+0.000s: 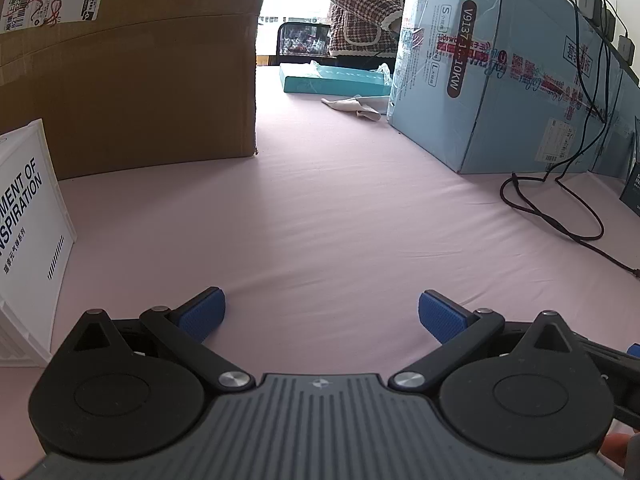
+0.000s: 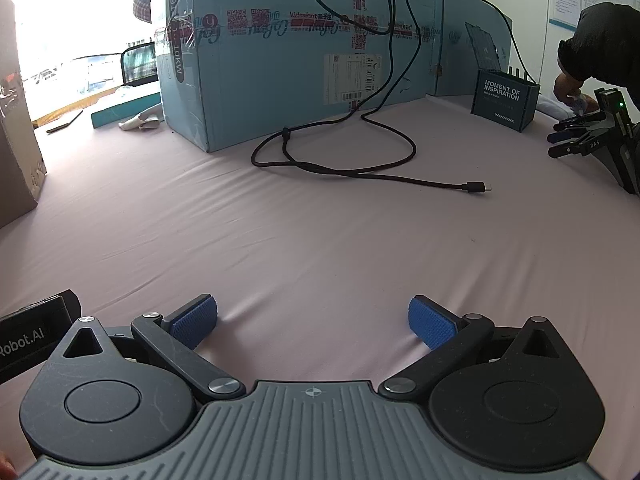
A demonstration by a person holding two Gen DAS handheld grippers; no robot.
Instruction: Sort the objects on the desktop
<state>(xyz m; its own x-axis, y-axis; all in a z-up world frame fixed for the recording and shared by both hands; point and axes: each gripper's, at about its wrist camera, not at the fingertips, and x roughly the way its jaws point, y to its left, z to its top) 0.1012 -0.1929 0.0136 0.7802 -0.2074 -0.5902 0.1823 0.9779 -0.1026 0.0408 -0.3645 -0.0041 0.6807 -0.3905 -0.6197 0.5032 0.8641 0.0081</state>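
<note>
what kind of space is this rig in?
Probably an office or lab set up for data collection, not a home: a cloth-covered table flanked by shipping cartons, a blue one and a brown one, with a charging cable trailing across it.

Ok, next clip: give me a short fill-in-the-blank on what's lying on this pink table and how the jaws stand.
1. Both the left gripper and the right gripper have jaws that are ____.
2. The black looped cable ends in a plug lying on the ____ tablecloth.
3. The large light-blue cardboard box stands ____ the cable loop.
4. The dark bin printed "MOMENT OF INSPIRATION" stands ____ on the cloth.

Missing words: open; pink; behind; upright
</note>
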